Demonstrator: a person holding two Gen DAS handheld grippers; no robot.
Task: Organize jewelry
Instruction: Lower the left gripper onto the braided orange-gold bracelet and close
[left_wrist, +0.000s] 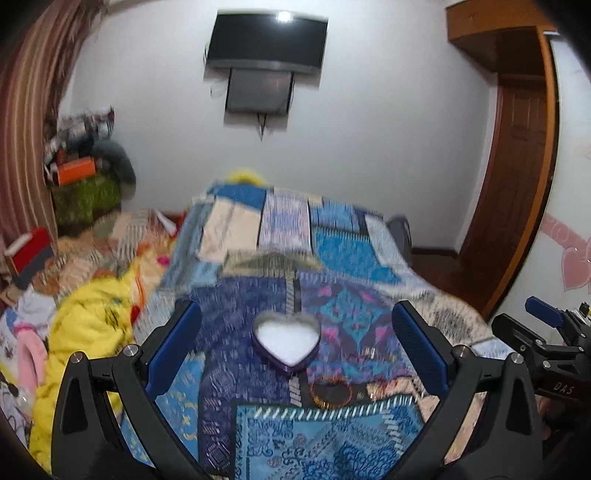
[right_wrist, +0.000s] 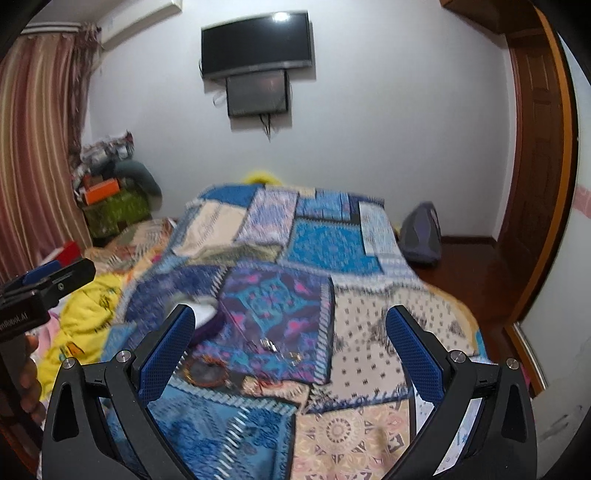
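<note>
A purple heart-shaped box (left_wrist: 286, 341) with a white lining sits open on the patchwork bedspread (left_wrist: 332, 258); it shows partly behind the left finger in the right wrist view (right_wrist: 207, 317). An orange-gold bangle (left_wrist: 331, 392) lies just in front of the box, also in the right wrist view (right_wrist: 205, 371). Small silver and gold pieces (right_wrist: 280, 350) lie to its right. My left gripper (left_wrist: 295, 350) is open and empty, above the bed with the box between its fingers. My right gripper (right_wrist: 291, 350) is open and empty over the small pieces.
A yellow blanket (left_wrist: 88, 325) and clothes lie at the left of the bed. A television (left_wrist: 267, 40) hangs on the far wall. A wooden door (right_wrist: 532, 166) stands at the right, and a dark bag (right_wrist: 421, 236) sits on the floor.
</note>
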